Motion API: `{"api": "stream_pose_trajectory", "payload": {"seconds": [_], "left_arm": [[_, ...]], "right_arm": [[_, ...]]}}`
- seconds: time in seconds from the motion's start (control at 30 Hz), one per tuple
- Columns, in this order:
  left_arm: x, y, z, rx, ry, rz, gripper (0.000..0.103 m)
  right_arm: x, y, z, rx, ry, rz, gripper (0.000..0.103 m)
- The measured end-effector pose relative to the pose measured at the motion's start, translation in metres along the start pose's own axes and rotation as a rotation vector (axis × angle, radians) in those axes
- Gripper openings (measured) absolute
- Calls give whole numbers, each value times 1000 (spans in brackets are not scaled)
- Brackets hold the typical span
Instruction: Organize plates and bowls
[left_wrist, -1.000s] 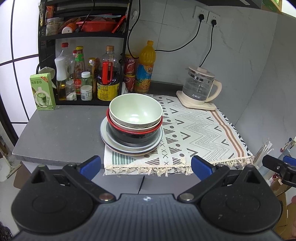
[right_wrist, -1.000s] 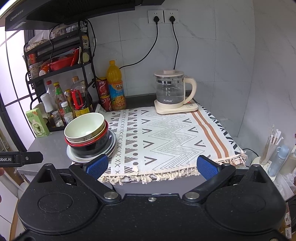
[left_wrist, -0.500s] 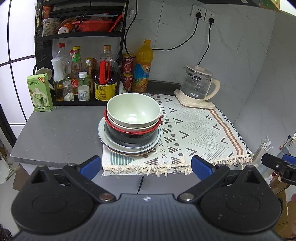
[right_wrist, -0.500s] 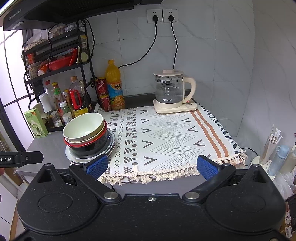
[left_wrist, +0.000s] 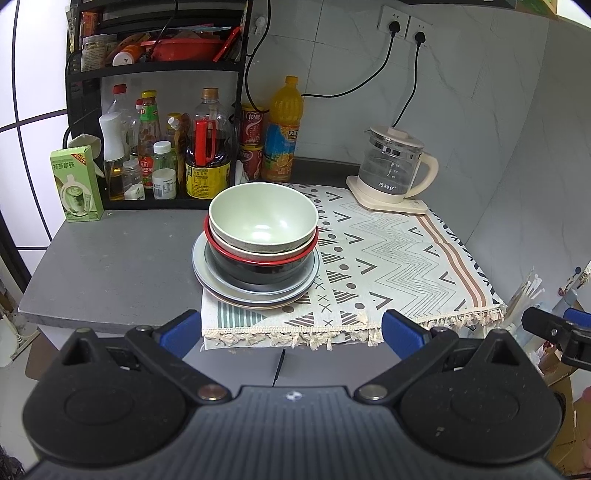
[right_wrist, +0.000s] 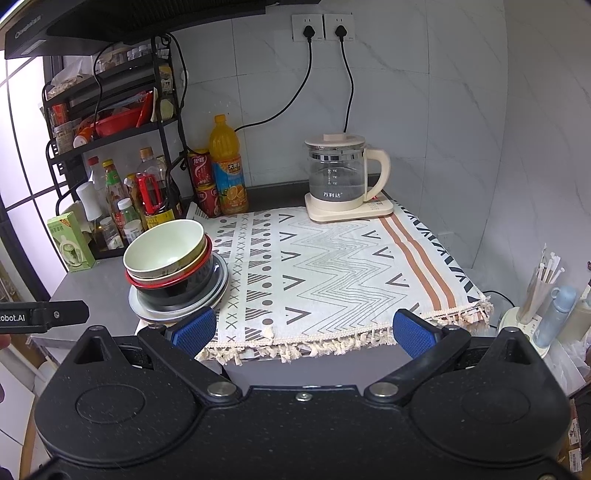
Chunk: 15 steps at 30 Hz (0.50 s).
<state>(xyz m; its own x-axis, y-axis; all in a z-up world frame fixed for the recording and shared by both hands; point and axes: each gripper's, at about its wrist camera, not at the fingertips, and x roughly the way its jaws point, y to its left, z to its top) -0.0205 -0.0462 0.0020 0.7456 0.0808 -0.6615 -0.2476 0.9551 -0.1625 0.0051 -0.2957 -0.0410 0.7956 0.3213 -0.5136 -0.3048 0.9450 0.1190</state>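
Left wrist: your left gripper (left_wrist: 282, 328) hangs spread and empty, squared to the nested bowls (left_wrist: 263, 216) on plates (left_wrist: 255, 284) at the mat's near-left corner. Right wrist: your right gripper (right_wrist: 304, 330), likewise spread, faces bare runner (right_wrist: 332, 266), stack far left.

Patterned mat (right_wrist: 332, 273) lies bare between stacked dishes (right_wrist: 173, 273) and kettle (right_wrist: 340, 177); bottles (left_wrist: 207, 147) crowd behind.
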Motion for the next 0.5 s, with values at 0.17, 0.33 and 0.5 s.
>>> {"api": "stream_pose_trajectory", "payload": {"seconds": [0.17,0.33,0.5], "left_arm": [[2,-2,-1,5,5,-5,103],[3,-5,-2,15,9,2,103],[9,-8,-2,22,23,3,103]], "right_arm": [[1,-2,-2,5,10,-2,103],[1,-3,-3,9,14,-5,103],[5,-7,-5,21,37,-10,103]]}}
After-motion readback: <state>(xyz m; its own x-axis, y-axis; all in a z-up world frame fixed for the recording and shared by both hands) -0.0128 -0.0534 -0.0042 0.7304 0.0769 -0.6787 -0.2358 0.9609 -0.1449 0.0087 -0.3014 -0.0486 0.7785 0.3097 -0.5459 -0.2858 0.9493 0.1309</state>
